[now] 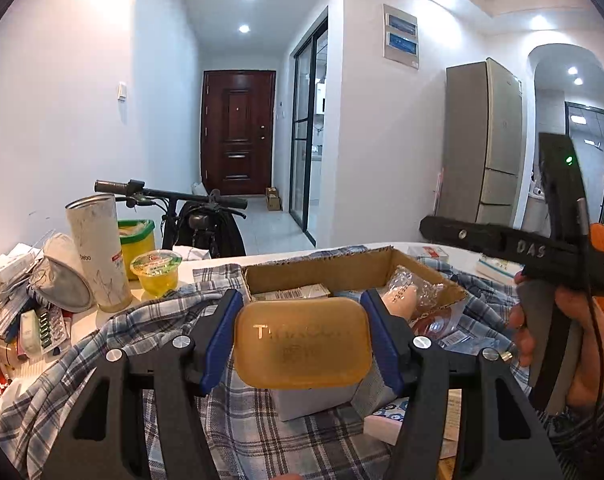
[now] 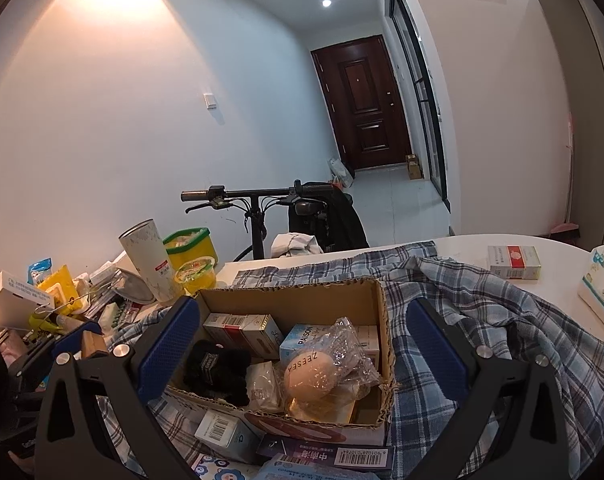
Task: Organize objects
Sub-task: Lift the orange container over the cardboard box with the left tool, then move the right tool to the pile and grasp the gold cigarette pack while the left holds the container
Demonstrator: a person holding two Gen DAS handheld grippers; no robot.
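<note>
My left gripper (image 1: 302, 340) is shut on an amber soap-like bar (image 1: 302, 344) with gold lettering, held above the plaid cloth just in front of an open cardboard box (image 1: 326, 270). My right gripper (image 2: 302, 344) is open and empty, its blue pads either side of the same box (image 2: 376, 320). The box holds small cartons, a black fuzzy item (image 2: 217, 372) and a wrapped egg-shaped sponge marked ZEESEA (image 2: 312, 374). The right gripper's body and the hand holding it show at the right of the left wrist view (image 1: 542, 252).
A blue plaid cloth (image 2: 482, 320) covers the white table (image 2: 542, 248). At the left are a tall white can (image 1: 97, 252), a yellow tub (image 1: 135, 240), a jelly cup (image 1: 155, 272), a mask and medicine clutter. Loose cartons lie in front of the box. A bicycle (image 2: 257, 200) stands behind.
</note>
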